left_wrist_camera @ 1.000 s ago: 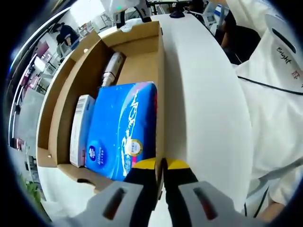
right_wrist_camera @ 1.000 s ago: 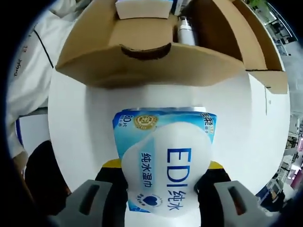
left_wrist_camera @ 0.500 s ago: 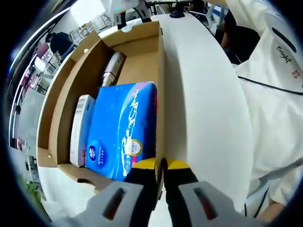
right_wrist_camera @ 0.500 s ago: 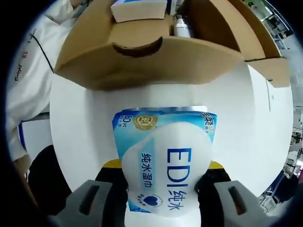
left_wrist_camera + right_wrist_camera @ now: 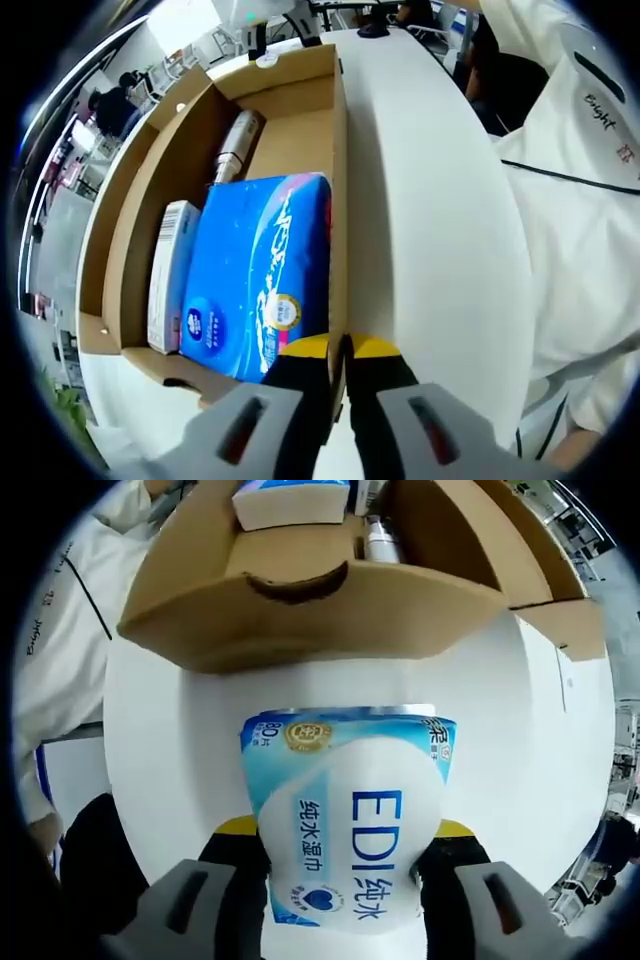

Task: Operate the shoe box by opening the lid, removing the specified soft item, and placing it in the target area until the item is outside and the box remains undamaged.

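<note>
In the left gripper view almost nothing has changed in the last second: my left tool (image 5: 341,352) keeps its jaws together on the near wall of the shoe box (image 5: 341,180), at the corner next to the white desk (image 5: 440,220). I judge it is steadying the box, which looks undamaged. Inside the open box lie a blue tissue pack (image 5: 258,272), a slim white carton (image 5: 170,272) beside it, and a metallic bottle (image 5: 236,145) further back.

In the right gripper view the box has drifted a little in the picture, so my hand has moved slightly. My right tool (image 5: 340,855) is clamped on the wet wipes pack (image 5: 350,815), which is outside the box (image 5: 300,605) and above the desk (image 5: 150,740). I judge only the placing remains; I cannot tell if the pack touches the desk.
</note>
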{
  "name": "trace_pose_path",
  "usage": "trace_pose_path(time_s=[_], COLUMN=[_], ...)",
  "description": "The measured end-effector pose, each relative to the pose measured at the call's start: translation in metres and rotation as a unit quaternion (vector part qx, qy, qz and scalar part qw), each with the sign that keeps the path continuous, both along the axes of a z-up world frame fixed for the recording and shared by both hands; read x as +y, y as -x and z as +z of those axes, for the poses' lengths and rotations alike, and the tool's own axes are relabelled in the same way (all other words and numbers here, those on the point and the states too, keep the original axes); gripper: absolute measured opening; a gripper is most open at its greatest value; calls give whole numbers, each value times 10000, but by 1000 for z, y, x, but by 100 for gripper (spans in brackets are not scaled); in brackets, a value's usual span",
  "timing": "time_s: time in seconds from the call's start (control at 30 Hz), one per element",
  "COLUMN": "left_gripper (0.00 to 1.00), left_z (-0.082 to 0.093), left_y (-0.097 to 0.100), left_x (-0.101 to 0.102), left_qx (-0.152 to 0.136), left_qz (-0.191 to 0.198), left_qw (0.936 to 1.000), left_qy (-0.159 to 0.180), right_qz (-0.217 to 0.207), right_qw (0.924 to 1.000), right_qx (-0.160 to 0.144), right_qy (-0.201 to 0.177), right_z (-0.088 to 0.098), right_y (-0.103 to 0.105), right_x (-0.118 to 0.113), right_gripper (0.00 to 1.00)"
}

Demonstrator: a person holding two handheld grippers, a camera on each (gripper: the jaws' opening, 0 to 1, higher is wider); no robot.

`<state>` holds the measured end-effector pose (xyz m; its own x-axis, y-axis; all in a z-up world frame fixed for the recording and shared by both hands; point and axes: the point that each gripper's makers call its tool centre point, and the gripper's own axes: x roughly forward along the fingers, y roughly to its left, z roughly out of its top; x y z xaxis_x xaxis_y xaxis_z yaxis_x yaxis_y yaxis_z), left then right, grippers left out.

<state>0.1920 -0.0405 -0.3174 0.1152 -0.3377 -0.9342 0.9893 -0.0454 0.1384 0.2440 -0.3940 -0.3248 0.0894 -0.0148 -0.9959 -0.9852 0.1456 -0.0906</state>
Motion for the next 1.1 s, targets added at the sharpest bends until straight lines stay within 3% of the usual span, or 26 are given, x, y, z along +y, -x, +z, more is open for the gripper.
trace_pose_path(time_s=[0.13, 0.27, 0.33, 0.43, 0.53, 0.57, 0.6, 0.63, 0.73, 0.9, 0.97, 1.03, 1.1], left_gripper=[4, 4, 4, 4, 4, 4, 4, 4, 4, 4, 4, 4, 4], left_z=[1, 0, 0, 0, 0, 0, 0, 0, 1, 0, 0, 0, 0], left_y=[0, 0, 0, 0, 0, 0, 0, 0, 0, 0, 0, 0, 0], left_x=[0, 0, 0, 1, 1, 1, 1, 1, 1, 1, 1, 1, 1], left_qx=[40, -6, -5, -14, -7, -10, -12, -14, -19, -31, -30, -23, -14], left_qz=[-4, 11, 21, 17, 13, 6, 2, 0, 0, -1, 2, 6, 11], left_qw=[10000, 10000, 10000, 10000, 10000, 10000, 10000, 10000, 10000, 10000, 10000, 10000, 10000], left_qy=[44, -2, 12, 13, 17, 14, 13, 18, 39, 31, 26, 29, 21], right_qz=[77, 50, -34, -24, -291, -479, -801, -1115, -1018, -1160, -1292, -1263, -1261], right_qw=[9997, 9977, 9931, 9698, 9589, 9492, 9396, 9317, 9246, 9041, 8985, 8874, 8821], right_qx=[-169, -556, -859, -1067, -1365, -1459, -1437, -1162, -1462, -1900, -1999, -2407, -2618], right_qy=[-144, -376, -799, -2194, -2470, -2746, -3001, -3255, -3368, -3647, -3689, -3723, -3708], right_z=[14, 34, 45, 60, 68, 73, 75, 75, 77, 82, 85, 95, 99], right_y=[3, 3, 1, 1, -9, -13, -14, -10, -17, -26, -27, -34, -36], right_x=[3, 8, 20, 55, 52, 55, 57, 60, 56, 53, 51, 50, 49], right_gripper=[56, 52, 51, 50, 50, 51, 52, 55, 55, 56, 50, 49, 46])
